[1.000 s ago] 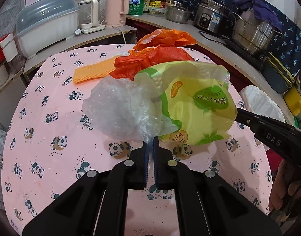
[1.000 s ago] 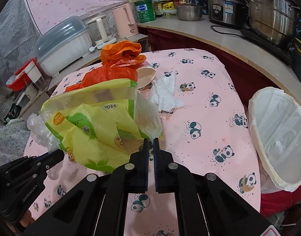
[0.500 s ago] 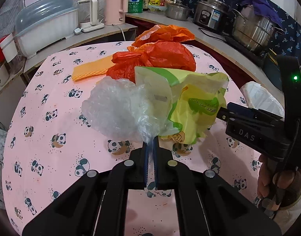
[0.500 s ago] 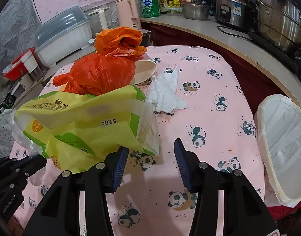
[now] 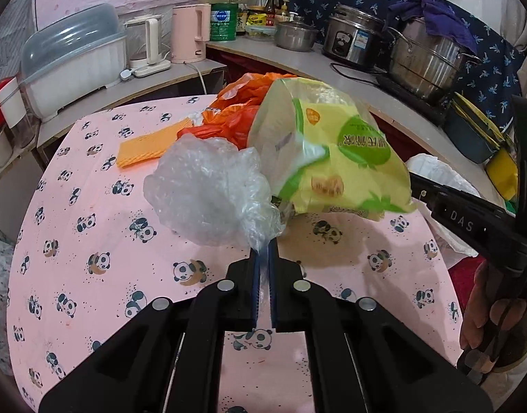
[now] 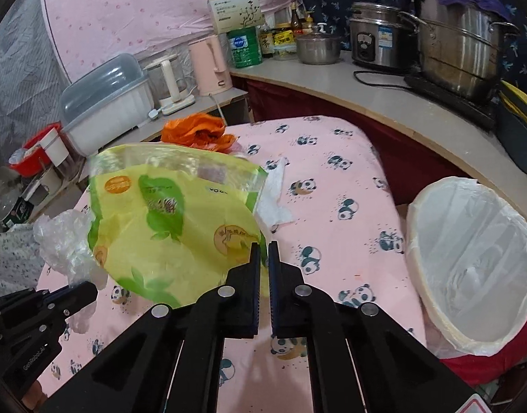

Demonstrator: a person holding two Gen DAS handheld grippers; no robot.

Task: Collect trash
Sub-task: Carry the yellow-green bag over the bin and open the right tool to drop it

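My left gripper (image 5: pixel 262 251) is shut on a crumpled clear plastic bag (image 5: pixel 208 189) and holds it above the pink panda tablecloth (image 5: pixel 91 234). My right gripper (image 6: pixel 262 251) is shut on the edge of a yellow-green snack bag (image 6: pixel 170 227), lifted off the table; the same bag shows in the left wrist view (image 5: pixel 336 151). The clear bag also shows at the left of the right wrist view (image 6: pixel 63 241). A bin lined with a white bag (image 6: pixel 477 258) stands beside the table at right. Orange plastic bags (image 6: pixel 194 130) lie at the table's far side.
A white crumpled tissue (image 6: pixel 274 199) and a yellow cloth (image 5: pixel 150 144) lie on the table. The counter behind holds a pink kettle (image 5: pixel 189 32), a dish box (image 5: pixel 74 65), pots (image 5: pixel 432 55) and a rice cooker (image 5: pixel 353 36).
My right gripper opened half a second ago and has shut again on the yellow-green bag, lifting it. The left gripper kept hold of the clear bag.
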